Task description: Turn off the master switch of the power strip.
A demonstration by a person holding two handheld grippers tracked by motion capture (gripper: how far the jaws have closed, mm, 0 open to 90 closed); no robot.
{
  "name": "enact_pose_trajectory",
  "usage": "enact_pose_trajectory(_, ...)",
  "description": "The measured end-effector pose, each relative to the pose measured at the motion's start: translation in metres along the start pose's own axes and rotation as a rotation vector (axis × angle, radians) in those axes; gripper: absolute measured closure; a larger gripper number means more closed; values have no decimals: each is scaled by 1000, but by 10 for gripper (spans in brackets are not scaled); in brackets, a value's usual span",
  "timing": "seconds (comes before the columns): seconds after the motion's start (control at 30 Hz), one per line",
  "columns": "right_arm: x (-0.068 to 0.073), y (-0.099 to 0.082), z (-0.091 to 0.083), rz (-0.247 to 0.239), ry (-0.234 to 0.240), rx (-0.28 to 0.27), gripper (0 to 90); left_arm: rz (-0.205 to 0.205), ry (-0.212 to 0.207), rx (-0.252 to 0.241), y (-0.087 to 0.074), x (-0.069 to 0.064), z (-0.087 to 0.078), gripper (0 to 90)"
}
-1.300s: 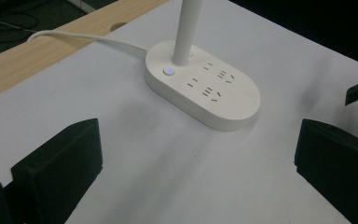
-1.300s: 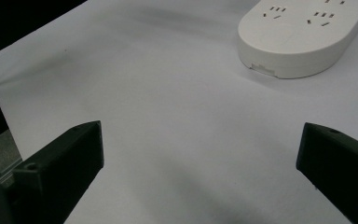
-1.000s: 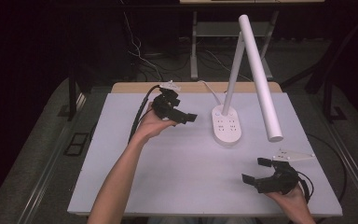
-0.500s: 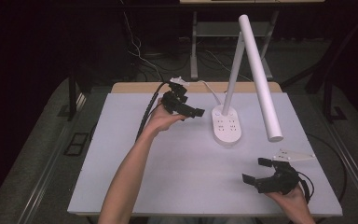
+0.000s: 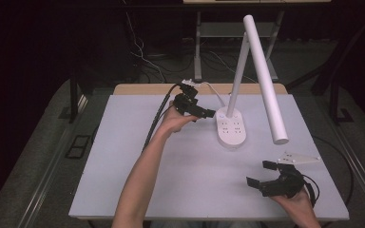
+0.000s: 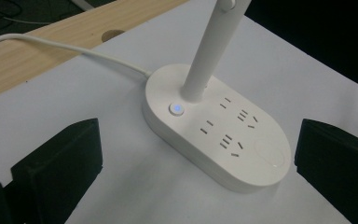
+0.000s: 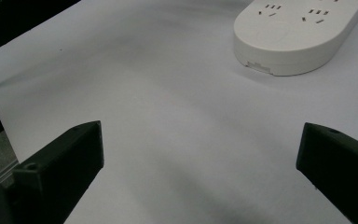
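A white desk lamp stands at the back of the table, its oval base [image 5: 231,127] carrying several sockets and a tilted tube head [image 5: 265,80]. My left gripper [image 5: 203,112] hovers just left of the base, open and holding nothing. In the left gripper view the base [image 6: 223,135] lies between and beyond the wide-apart jaws of that gripper [image 6: 196,144], and a small button [image 6: 176,108] glows blue beside the stem. My right gripper [image 5: 260,174] rests open near the front right. The base's near end [image 7: 298,32] sits far ahead of that gripper [image 7: 200,149].
The lamp's white cord [image 6: 74,51] runs from the base over the table's wooden back edge [image 5: 138,89]. A small white flat piece [image 5: 298,157] lies behind the right hand. The white tabletop [image 5: 180,171] stretches between both hands.
My left gripper has moved to the right and slightly back, closer to the lamp base. The right gripper has stayed in place.
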State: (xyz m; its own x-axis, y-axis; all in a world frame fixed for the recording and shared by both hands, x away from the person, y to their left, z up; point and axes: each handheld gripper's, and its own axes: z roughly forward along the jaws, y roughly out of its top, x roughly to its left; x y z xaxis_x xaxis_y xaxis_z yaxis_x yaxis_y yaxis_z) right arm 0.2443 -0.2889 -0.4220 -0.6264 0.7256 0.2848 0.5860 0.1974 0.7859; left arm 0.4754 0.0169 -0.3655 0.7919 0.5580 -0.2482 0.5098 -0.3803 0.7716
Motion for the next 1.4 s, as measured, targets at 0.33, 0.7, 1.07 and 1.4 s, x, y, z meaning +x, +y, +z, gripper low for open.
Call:
enact_pose_trajectory(0.33,-1,0,-1,0,1,-3,0,-55,7,-24,-4,9,17,5)
enact_pose_trajectory(0.7,-2,0,-2,0,-2,-6,0,-92,-6,-50,-4,9,38,112)
enact_pose_trajectory(1.07,-4,0,-7,15,-6,-20,0,-95,-22,-20,1,7,62,160)
enact_pose_trajectory(1.4,-5,0,-9,20,-7,-23,0,-125,-29,6,-3,6,78,267)
